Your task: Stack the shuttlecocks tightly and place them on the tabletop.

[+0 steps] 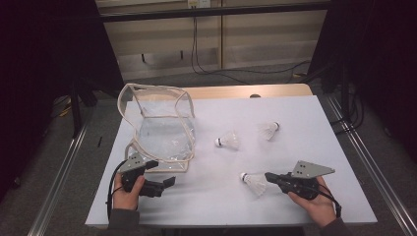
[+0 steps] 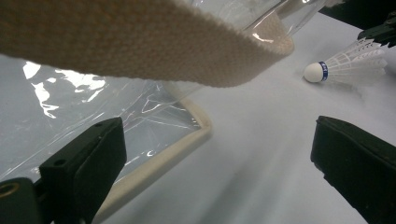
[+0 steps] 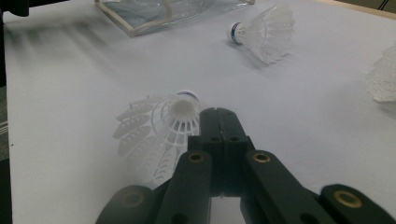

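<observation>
A clear plastic bag [image 1: 160, 125] with beige trim stands on the white table [image 1: 295, 113] at the left. Three white shuttlecocks lie to its right: one [image 1: 227, 141] in the middle, one [image 1: 269, 129] farther back, one [image 1: 254, 183] near the front. My left gripper [image 1: 164, 172] is open just in front of the bag's lower front corner. In the left gripper view the bag's beige strap [image 2: 140, 42] hangs above the wide-apart jaws of the left gripper [image 2: 215, 154]. My right gripper [image 3: 217, 114] is shut, its tip beside the near shuttlecock [image 3: 154, 135], nothing visible between the jaws.
Bare white table surface lies between the two grippers. Metal rails [image 1: 59, 172] run along both sides of the table. Cables [image 1: 236, 73] lie on the floor beyond the far edge. The far shuttlecock [image 3: 385, 77] is at the right edge of the right gripper view.
</observation>
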The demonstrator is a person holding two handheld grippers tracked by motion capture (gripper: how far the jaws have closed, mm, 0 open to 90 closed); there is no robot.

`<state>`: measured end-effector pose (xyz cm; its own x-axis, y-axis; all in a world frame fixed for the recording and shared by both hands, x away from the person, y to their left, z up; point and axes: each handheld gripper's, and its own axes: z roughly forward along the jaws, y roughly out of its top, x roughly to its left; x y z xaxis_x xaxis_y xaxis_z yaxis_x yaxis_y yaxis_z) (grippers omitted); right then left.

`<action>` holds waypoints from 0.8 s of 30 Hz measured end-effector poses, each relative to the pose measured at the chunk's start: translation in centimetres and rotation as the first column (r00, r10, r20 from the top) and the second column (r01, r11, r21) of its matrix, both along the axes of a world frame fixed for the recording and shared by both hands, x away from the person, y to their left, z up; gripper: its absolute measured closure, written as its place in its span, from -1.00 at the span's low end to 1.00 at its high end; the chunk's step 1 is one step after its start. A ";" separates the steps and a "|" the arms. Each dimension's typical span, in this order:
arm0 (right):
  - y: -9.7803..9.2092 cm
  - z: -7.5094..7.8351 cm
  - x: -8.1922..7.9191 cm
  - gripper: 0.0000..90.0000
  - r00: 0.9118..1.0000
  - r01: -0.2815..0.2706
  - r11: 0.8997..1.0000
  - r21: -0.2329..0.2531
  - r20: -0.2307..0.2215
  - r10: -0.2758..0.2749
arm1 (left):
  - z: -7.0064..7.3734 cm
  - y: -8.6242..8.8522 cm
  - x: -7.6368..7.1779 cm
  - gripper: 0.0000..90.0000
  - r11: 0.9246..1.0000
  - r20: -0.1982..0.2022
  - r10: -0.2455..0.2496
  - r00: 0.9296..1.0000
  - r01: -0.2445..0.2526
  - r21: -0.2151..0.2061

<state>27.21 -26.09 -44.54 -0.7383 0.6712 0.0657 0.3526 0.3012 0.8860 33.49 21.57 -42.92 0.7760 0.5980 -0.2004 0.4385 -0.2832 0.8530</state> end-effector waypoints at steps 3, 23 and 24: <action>0.1 0.0 0.0 1.00 1.000 -0.006 1.000 -0.009 0.013 0.006 | 0.0 0.0 0.0 -0.92 1.000 0.003 -0.002 1.000 0.002 0.002; 1.1 -0.3 0.2 0.40 1.000 0.017 0.999 -0.049 -0.001 -0.017 | 0.0 0.0 -0.1 -0.92 1.000 0.003 -0.002 1.000 0.002 0.001; 1.0 -0.2 0.2 0.39 1.000 0.022 0.999 -0.047 0.001 -0.022 | 0.0 0.0 0.0 -0.92 1.000 0.003 -0.002 1.000 0.002 0.001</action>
<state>27.40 -25.10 -44.79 -0.7231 0.6899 0.0334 0.3592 0.3342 0.8714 33.44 21.57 -42.90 0.7780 0.5964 -0.1976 0.4352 -0.2847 0.8541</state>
